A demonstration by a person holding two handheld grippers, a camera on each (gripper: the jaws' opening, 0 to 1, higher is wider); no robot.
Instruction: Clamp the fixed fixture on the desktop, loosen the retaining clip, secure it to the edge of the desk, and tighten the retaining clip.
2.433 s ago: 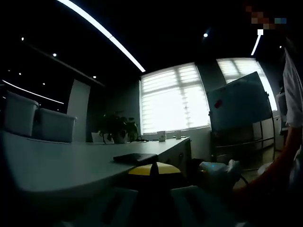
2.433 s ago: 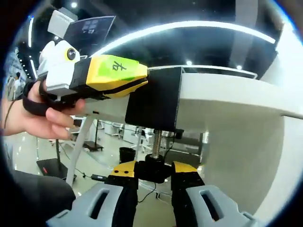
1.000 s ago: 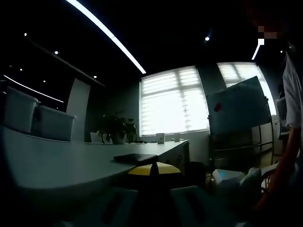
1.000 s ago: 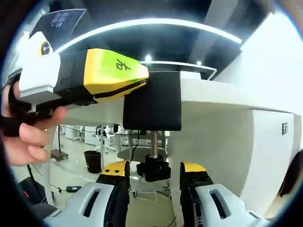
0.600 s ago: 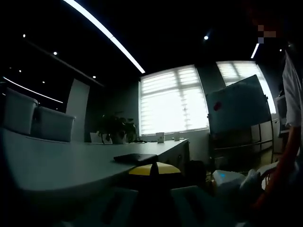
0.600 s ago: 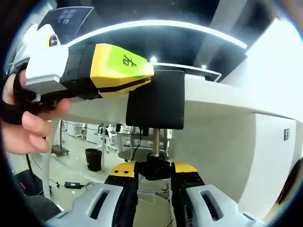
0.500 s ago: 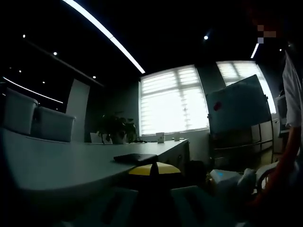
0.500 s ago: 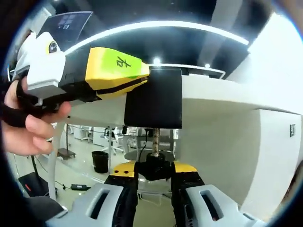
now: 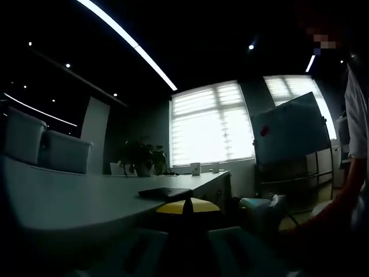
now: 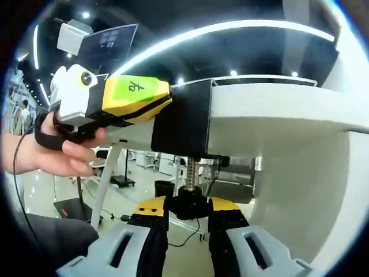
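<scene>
Left gripper view: dim meeting room, long pale surface [image 9: 69, 202], left gripper [image 9: 183, 209] with jaws shut on dark clamp body at its edge. Right gripper view: black clamp [image 10: 181, 124] gripping surface edge [image 10: 277, 107]; right gripper [image 10: 188, 209] jaws closed on screw knob [image 10: 188, 205] beneath.

Black fixture [image 10: 185, 124], white desk [image 10: 277, 104], yellow-and-green tool [image 10: 132, 98] (white at the back), black knob [image 10: 189, 203]

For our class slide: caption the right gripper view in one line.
Right tool grips the screw knob beneath the black clamp on the desk edge.
</scene>
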